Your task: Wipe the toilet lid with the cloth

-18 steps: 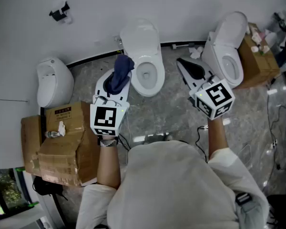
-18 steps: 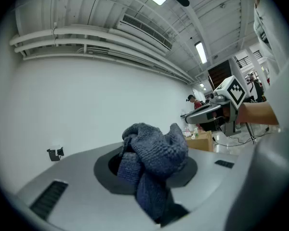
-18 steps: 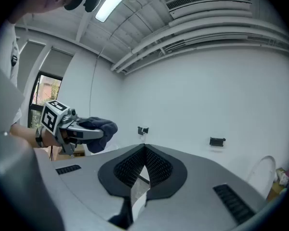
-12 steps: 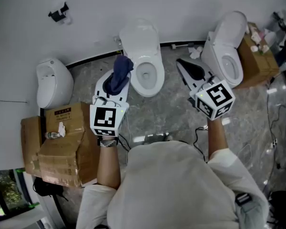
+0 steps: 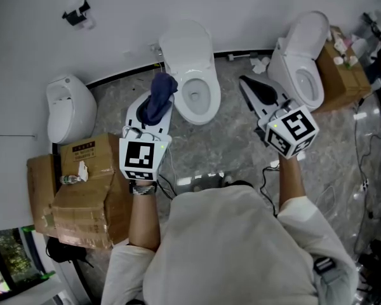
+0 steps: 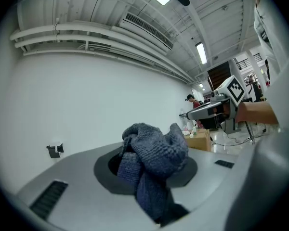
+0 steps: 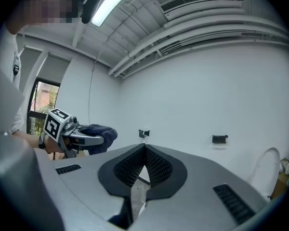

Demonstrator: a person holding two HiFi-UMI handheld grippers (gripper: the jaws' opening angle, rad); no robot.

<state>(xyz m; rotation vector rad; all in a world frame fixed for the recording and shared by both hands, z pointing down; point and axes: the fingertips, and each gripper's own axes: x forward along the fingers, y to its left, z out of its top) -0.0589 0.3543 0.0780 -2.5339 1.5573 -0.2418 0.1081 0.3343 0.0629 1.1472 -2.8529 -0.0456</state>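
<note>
Stands over a white toilet (image 5: 197, 100) with 2 grippers held out level. Clamps a dark blue knitted cloth (image 5: 162, 89) in the left gripper (image 5: 156, 107), jaws shut tight on the fabric, with a bunched wad of it bulging up past the tips. Holds that cloth in the air just left of the open bowl, clear of the toilet lid (image 5: 185, 45). Shows the lid raised, leaning back against the white wall (image 5: 114, 37). Points the right gripper (image 5: 246, 84) into the gap between this toilet and a 2nd toilet (image 5: 301, 62) off to the right, black jaws pressed together with nothing between them. Catches, in the right gripper view, the left gripper across the way, cloth poking from its nose. Takes in a white urinal (image 5: 70, 107) at the far left, next to stacked cardboard boxes (image 5: 82, 189) on the grey stone floor (image 5: 203, 148). Picks out 1 small black bracket (image 5: 76, 14) up on the wall.
</note>
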